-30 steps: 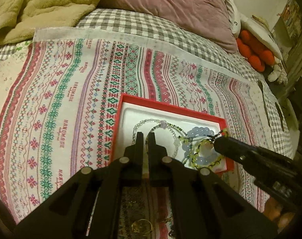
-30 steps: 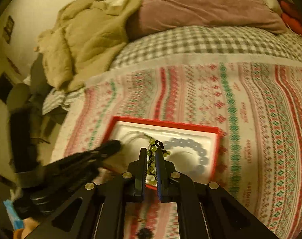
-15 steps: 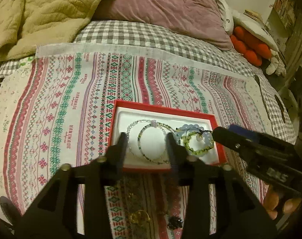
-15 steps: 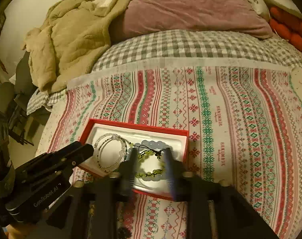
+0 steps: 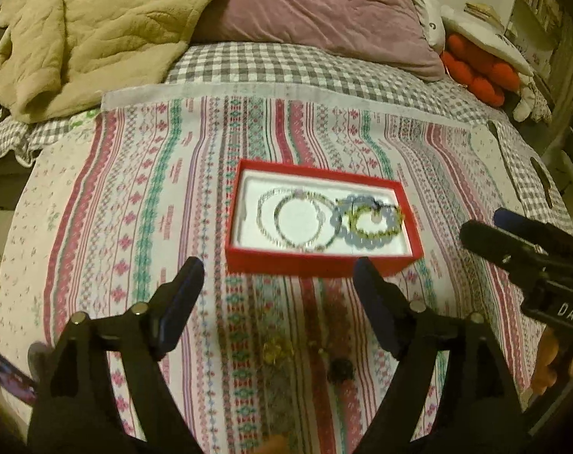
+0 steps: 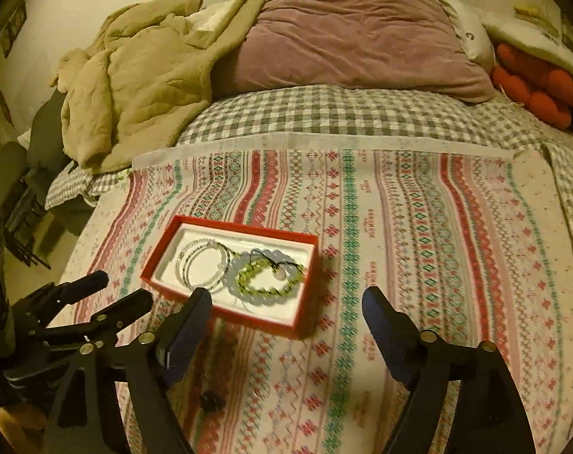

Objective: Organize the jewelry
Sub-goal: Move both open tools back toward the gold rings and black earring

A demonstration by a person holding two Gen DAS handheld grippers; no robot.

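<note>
A red box point(image 5: 316, 261) with a white lining sits on the striped cloth, also in the right wrist view point(image 6: 226, 308). Inside lie clear bead bracelets point(image 5: 286, 219), a pale blue bead bracelet point(image 5: 373, 244) and a green bead bracelet point(image 5: 377, 223) on top of it; the green one also shows in the right wrist view point(image 6: 267, 283). My left gripper point(image 5: 279, 276) is open and empty, just short of the box. My right gripper point(image 6: 286, 308) is open and empty, near the box's right front corner. A gold piece point(image 5: 277, 350) and a dark piece point(image 5: 341, 369) lie loose on the cloth between the left fingers.
The patterned cloth point(image 6: 419, 246) covers a checked bedspread point(image 6: 324, 113). A beige blanket point(image 6: 135, 75), a mauve pillow point(image 6: 362, 34) and an orange plush toy point(image 6: 532, 90) lie at the back. The bed edge drops off at the left point(image 6: 48, 227).
Both grippers have opened and pulled back from the box. The right gripper let go of the green bracelet, which now lies in the box on the blue one.
</note>
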